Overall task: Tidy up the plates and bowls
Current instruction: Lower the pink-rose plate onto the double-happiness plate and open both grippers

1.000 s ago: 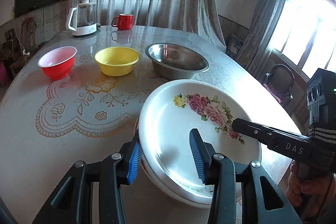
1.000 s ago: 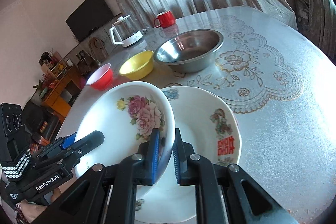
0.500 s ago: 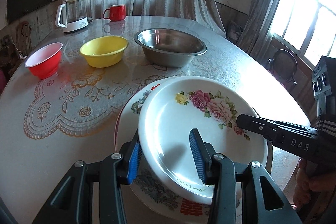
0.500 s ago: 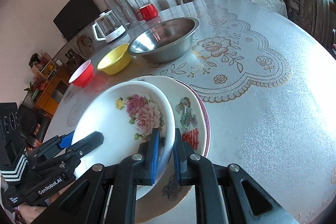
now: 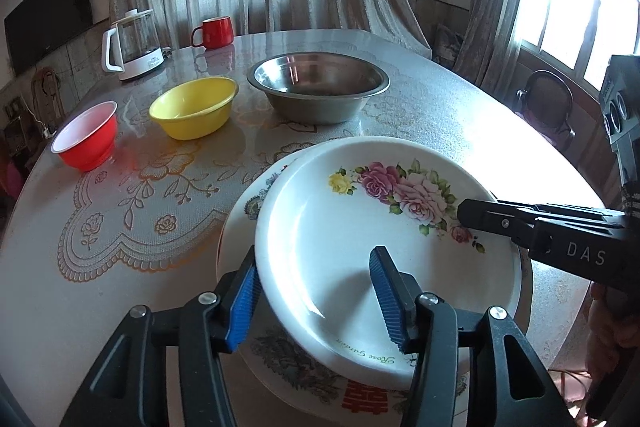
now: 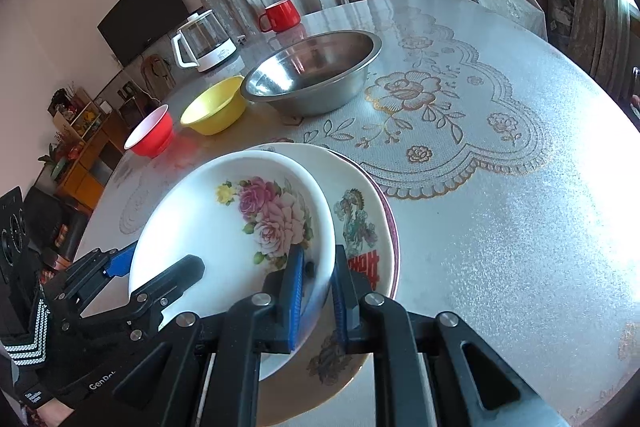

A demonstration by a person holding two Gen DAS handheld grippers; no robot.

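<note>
Nearest the cameras, the rose plate (image 5: 360,247) sits over a larger patterned plate (image 6: 360,227) at the table's near edge. The right gripper (image 6: 318,291) is pinched tight on the rose plate's rim, one pad inside, one outside. The left gripper (image 5: 312,295) stands wide apart, straddling the opposite rim; whether its pads touch the plate cannot be told. Judged status: plate stacking is nearly finished, with release outstanding. A dark red rim under the patterned plate suggests a third plate; unconfirmed. Whether the rose plate rests fully or is still carried is not clear.

Farther off, the red bowl (image 5: 86,135), yellow bowl (image 5: 194,107) and steel bowl (image 5: 318,87) stand apart in a row, unnested; that work remains. Beyond, a kettle (image 5: 132,45) and red mug (image 5: 214,31). The table (image 6: 500,207) at its near edge is cut off.
</note>
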